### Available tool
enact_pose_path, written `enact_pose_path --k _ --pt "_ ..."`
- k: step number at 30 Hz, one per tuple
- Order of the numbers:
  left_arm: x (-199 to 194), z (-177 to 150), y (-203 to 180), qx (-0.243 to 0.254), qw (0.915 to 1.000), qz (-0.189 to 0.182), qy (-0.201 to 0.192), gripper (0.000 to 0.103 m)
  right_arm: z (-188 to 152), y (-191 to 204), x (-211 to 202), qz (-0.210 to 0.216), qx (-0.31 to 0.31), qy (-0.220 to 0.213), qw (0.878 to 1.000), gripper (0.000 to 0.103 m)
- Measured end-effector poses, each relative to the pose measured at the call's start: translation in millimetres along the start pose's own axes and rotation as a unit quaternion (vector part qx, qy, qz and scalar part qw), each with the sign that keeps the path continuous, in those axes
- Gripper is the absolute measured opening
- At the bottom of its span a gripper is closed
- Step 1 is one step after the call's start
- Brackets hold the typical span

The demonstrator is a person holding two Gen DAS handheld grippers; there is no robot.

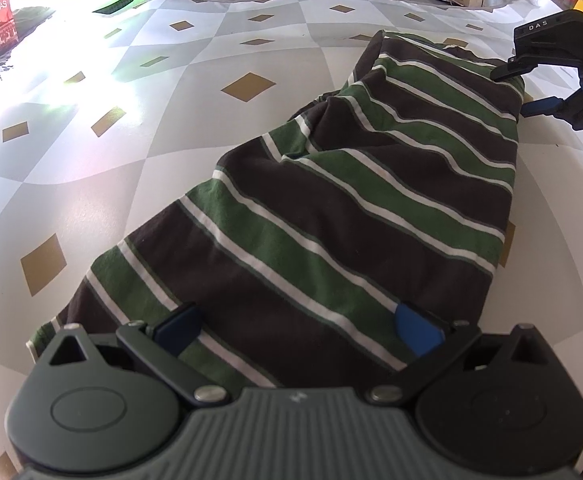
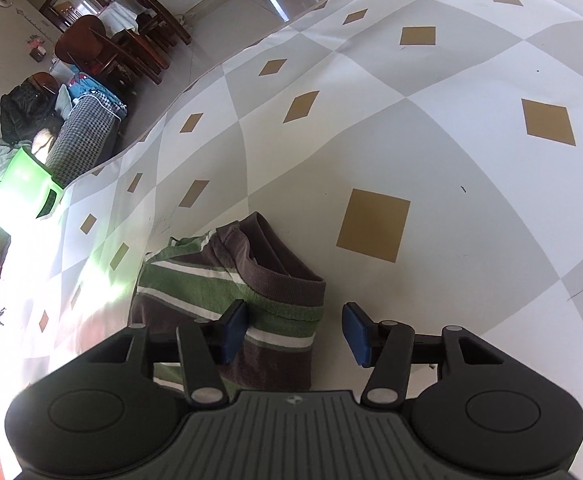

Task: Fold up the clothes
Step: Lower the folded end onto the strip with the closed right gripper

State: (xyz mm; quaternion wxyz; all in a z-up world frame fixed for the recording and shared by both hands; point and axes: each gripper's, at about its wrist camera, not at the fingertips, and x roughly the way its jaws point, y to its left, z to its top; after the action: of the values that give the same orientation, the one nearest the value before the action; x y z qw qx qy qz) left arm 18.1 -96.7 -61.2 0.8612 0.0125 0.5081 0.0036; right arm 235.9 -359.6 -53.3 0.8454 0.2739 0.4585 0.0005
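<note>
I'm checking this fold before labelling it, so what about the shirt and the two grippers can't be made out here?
- Left wrist view: the striped shirt has its near hem hidden under the left gripper.
- Left wrist view: the right gripper is cut off by the right edge.
- Right wrist view: only the shirt's collar end shows; the right gripper's body covers the rest.
- Both views: the shirt's underside, against the table.
</note>
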Motion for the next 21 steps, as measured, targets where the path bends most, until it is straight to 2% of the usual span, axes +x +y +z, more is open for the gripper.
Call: enact_pose_path --k 4,5,11,21 --pt "1 -1 1 0.005 1.0 -0.002 -0.003 0.103 2 1 2 -0.002 0.013 -0.008 1.0 0.017" --pt "1 -1 1 0.006 1.0 -0.002 -0.003 0.103 2 2 1 -0.005 0.012 -0.015 1.0 0.014" --pt "3 -2 4 0.015 0.9998 -0.01 -0.002 0.103 10 6 -10 -0.023 0.005 -0.062 0.998 0.01" --pt "6 -1 9 0.051 0.9982 -0.033 0.004 0.103 8 -8 -4 -0.097 -0.006 -0.033 0.995 0.01"
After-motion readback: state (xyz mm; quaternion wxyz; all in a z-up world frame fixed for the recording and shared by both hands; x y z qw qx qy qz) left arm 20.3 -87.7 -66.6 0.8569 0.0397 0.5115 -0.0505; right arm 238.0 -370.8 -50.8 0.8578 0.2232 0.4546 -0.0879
